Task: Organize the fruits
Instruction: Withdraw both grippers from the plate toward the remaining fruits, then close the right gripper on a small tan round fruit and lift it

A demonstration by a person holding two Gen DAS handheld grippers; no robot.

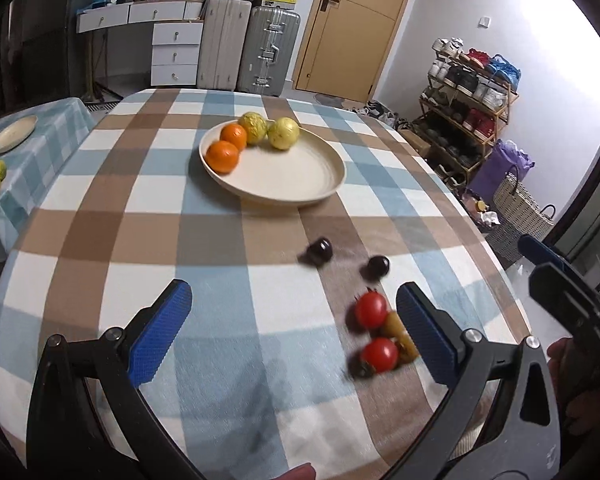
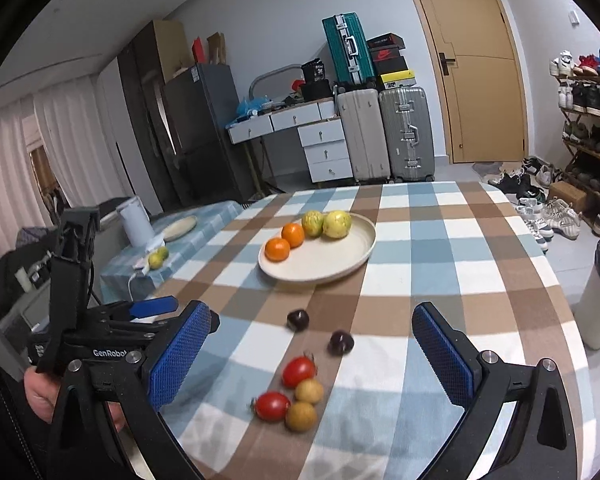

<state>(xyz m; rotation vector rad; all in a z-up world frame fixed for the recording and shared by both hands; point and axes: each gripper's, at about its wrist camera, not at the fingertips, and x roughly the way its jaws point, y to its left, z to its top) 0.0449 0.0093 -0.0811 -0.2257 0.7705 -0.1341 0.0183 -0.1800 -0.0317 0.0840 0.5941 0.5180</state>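
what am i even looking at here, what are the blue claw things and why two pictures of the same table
The blue claws are two hand-held grippers, each with its own camera, so you get one picture per hand. The left gripper and the right gripper both have open jaws and hold nothing. On the checked tablecloth a cream plate holds two oranges and two yellow-green fruits. Nearer lie two dark fruits, two red tomatoes and two small yellow ones.

a lived-in home room, suitcases (image 2: 384,132), shoe rack (image 1: 464,120), checked tablecloth (image 2: 440,248)
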